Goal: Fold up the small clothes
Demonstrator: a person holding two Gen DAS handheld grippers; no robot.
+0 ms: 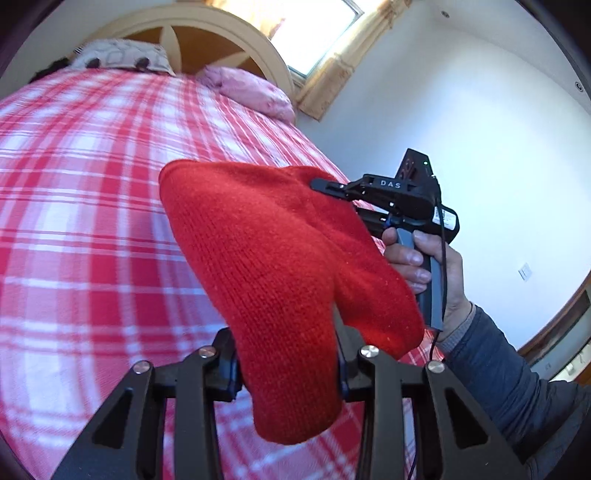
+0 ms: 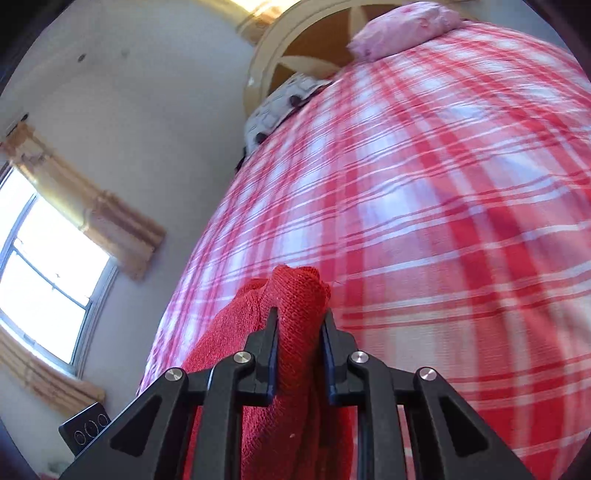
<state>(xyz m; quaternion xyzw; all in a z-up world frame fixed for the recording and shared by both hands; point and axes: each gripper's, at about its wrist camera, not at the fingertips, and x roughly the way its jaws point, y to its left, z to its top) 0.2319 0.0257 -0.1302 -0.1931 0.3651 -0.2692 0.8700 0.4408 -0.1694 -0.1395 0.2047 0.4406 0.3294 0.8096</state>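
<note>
- Knitwear first: a red knitted garment (image 1: 266,258) hangs in the air above the bed, stretched between 2 grippers.
- Left gripper (image 1: 288,365) is clamped on its near end.
- Right gripper (image 2: 300,325) pinches a bunched edge, its fingers closed onto the fabric.
- Beneath lies the red plaid bedspread (image 1: 85,206).
- Farther off, a pink pillow (image 1: 251,90) rests by the headboard (image 1: 229,33).

A solid red knit garment (image 1: 266,251) hangs before the bed's red, pink and white plaid cover (image 1: 92,192), with a plain pink pillow (image 1: 251,90) and a grey-white patterned pillow (image 1: 122,55) against the cream-and-brown headboard (image 1: 207,33).
</note>
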